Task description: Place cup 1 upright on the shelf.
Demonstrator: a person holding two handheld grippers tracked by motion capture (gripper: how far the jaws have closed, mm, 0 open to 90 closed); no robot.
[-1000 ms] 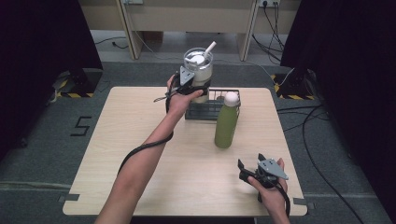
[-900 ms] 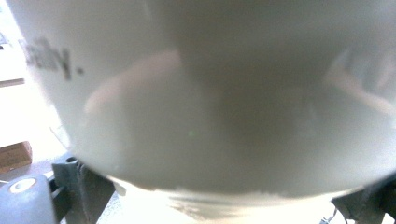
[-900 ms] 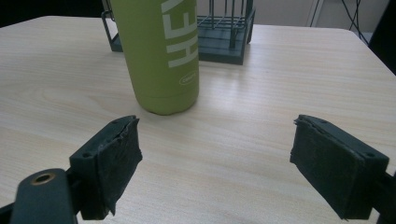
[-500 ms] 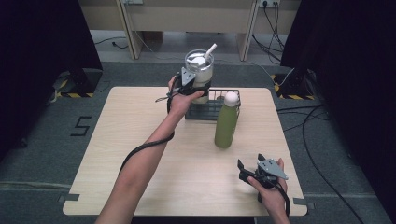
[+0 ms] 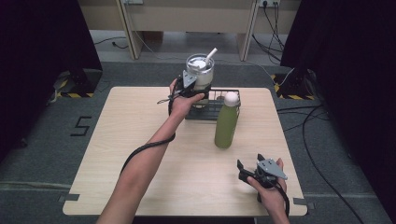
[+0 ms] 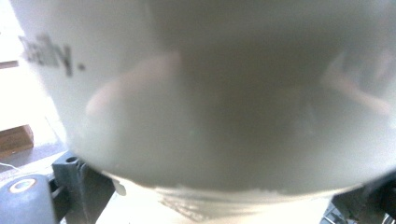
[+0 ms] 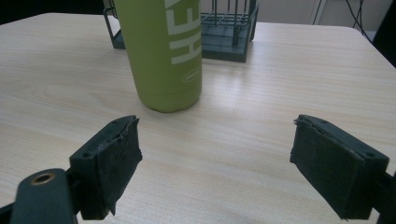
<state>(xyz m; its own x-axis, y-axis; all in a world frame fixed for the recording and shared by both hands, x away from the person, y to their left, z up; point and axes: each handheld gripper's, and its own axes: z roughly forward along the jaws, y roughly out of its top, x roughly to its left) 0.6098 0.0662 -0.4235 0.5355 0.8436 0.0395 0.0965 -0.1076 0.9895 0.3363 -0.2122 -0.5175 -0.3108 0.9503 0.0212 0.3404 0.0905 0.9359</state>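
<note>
Nothing has visibly shifted in the last second. The left gripper [image 5: 195,88] holds its one grey tumbler [image 5: 200,71], clamped between the jaws, above the far end of the single black wire rack [image 5: 233,99]. The right gripper [image 7: 217,163] rests near the table [image 5: 140,121] edge, jaws spread wide on nothing; one green bottle [image 7: 163,51] stands beyond its fingers, the rack behind that.
</note>
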